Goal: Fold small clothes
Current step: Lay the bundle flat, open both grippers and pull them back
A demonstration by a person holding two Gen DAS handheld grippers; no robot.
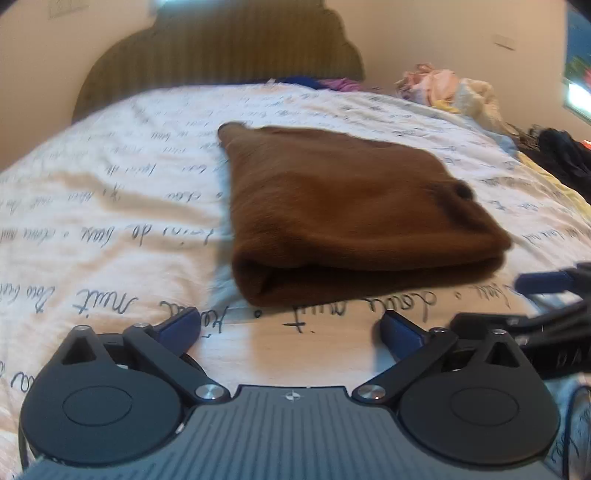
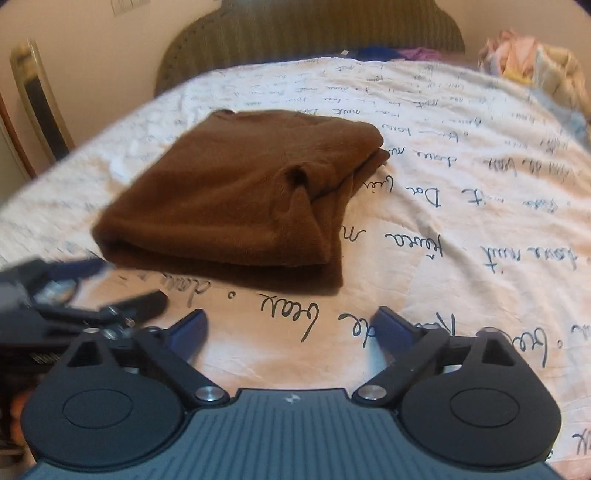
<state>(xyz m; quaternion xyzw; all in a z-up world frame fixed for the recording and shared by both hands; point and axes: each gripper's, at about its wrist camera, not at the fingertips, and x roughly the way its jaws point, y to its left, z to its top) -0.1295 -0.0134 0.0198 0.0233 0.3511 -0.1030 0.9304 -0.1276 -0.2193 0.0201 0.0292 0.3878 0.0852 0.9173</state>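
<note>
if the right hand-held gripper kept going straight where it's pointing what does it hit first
Probably the printed bedsheet just ahead of the open right hand-held gripper; the folded brown garment lies farther on, slightly left. Depth is hard to judge.

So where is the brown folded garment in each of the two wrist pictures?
Left wrist view: the brown folded garment lies centre to right, beyond the open left tool.
Right wrist view: the garment lies left of centre.
Shared landmark: the ribbed headboard behind the script-printed bedsheet.

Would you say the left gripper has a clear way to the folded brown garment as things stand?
Probably yes: the left gripper is open, with only bare printed bedsheet between it and the brown garment; the right gripper sits off to the side.
</note>
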